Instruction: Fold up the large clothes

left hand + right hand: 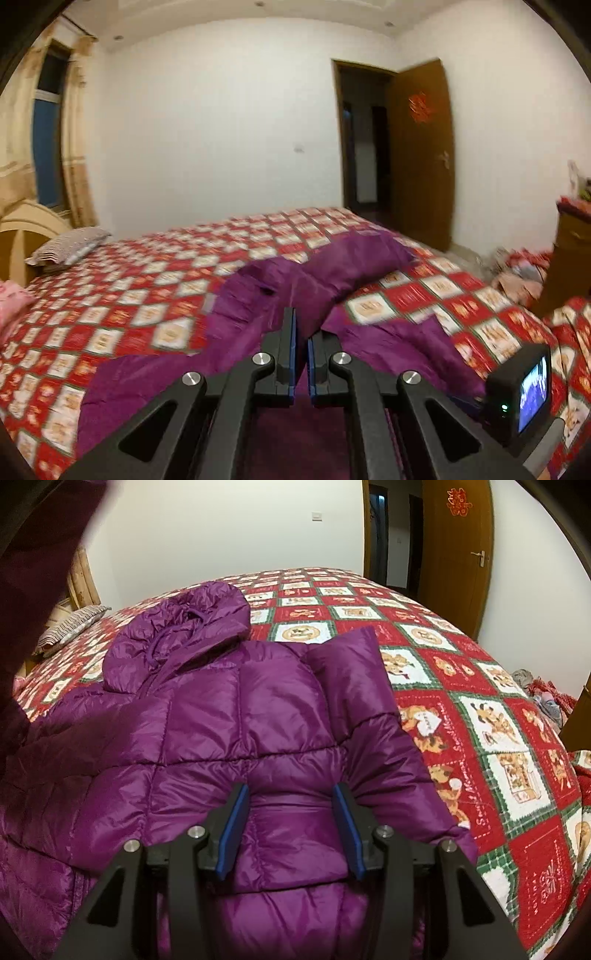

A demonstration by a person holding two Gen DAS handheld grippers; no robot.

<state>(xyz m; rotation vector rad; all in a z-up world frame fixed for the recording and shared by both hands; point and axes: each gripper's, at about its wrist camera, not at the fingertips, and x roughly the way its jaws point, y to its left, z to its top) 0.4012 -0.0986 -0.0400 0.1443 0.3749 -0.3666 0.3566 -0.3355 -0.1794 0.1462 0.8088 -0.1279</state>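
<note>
A purple hooded puffer jacket (pixel 229 709) lies on the bed, its hood (pixel 184 627) toward the far side and one sleeve (pixel 351 672) folded over the body. My right gripper (pixel 290 790) is shut on a thick puffy fold near the jacket's lower part, and the fabric bunches against both blue pads. My left gripper (pixel 301 325) is shut with its fingers nearly together on a thin edge of the jacket (pixel 332 273), which drapes away from its tips. Dark purple fabric (pixel 33 590) hangs blurred at the upper left of the right wrist view.
A red, white and green checked quilt (pixel 480 716) covers the bed. A striped pillow (pixel 70 243) lies by the headboard (pixel 22 236). A brown door (pixel 421 147) stands open at the far wall. A wooden cabinet (pixel 569 251) and a clothes pile (pixel 517 269) sit to the bed's right.
</note>
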